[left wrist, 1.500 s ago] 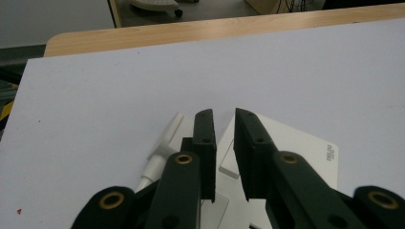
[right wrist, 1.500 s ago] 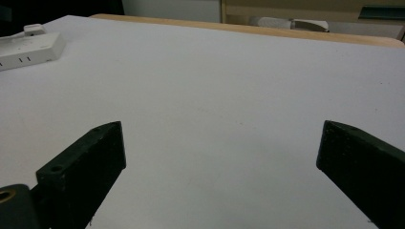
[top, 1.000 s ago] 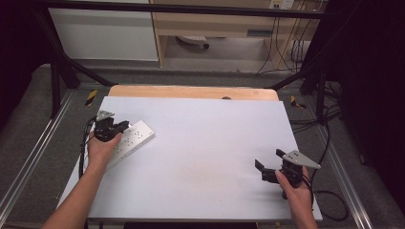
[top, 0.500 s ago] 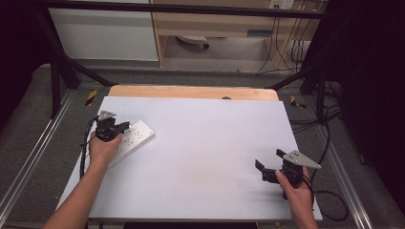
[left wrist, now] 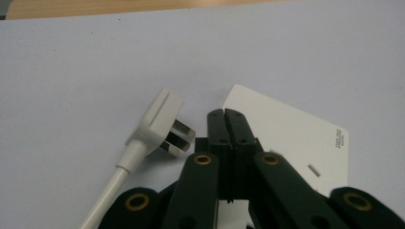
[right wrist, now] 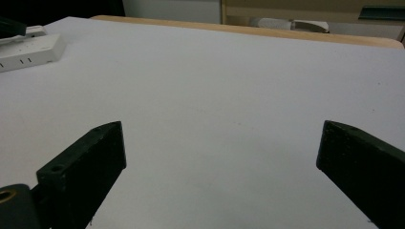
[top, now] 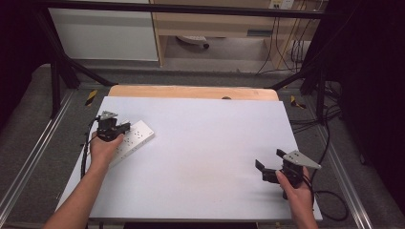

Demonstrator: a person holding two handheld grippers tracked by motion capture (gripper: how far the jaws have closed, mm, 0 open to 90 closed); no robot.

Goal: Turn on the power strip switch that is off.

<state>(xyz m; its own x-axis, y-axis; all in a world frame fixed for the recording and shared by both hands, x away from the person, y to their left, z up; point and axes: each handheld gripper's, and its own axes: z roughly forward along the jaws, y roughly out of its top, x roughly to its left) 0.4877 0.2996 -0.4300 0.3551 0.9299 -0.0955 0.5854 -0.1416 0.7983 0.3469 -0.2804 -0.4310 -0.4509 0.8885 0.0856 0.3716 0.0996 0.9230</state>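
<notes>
Over the strip [left wrist: 291, 138] my left gripper [left wrist: 224, 114] is closed, empty; right gripper [right wrist: 219, 157] gapes wide. Rigid, smooth plug [left wrist: 160, 124]: grip its flat sides.

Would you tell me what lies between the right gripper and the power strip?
Nothing: the high view shows bare white tabletop from right gripper to power strip.

Even, soft overhead light on the white table [top: 205, 143], dark surroundings, perhaps slight close-up blur, faint shadows.
</notes>
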